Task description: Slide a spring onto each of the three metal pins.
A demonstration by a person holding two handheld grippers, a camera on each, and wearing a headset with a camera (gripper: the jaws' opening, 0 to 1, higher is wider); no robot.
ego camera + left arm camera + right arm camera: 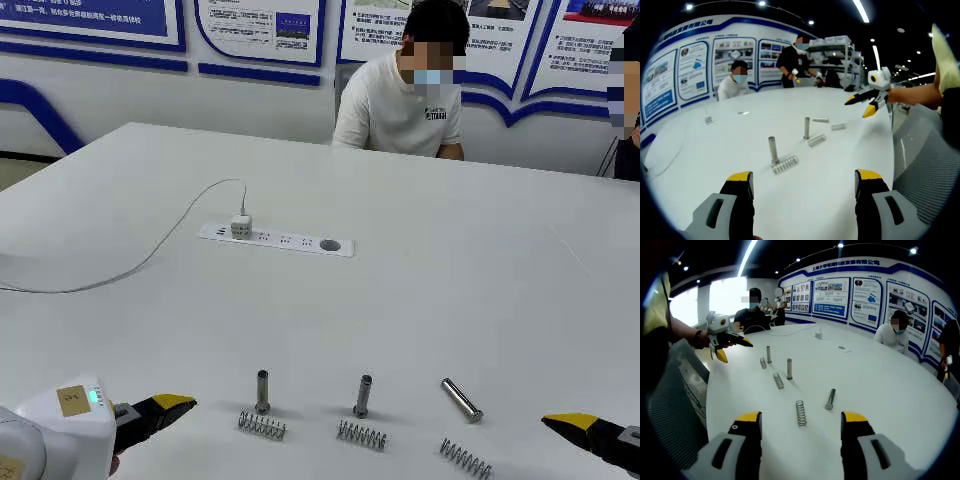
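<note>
On the white table (480,290) two metal pins stand upright, one on the left (262,390) and one in the middle (362,395). A third pin (462,400) lies on its side at the right. A loose spring lies flat in front of each: left spring (262,426), middle spring (362,435), right spring (466,459). My left gripper (802,180) is open and empty, short of the left pin (773,150) and its spring (785,164). My right gripper (801,420) is open and empty too, just behind the right spring (800,413) and the lying pin (830,399).
A white power strip (275,239) with a plugged charger (241,225) and a trailing cable lies mid-table. A person in a white shirt (400,100) sits at the far side. A mesh chair back (925,165) stands near the table's front edge.
</note>
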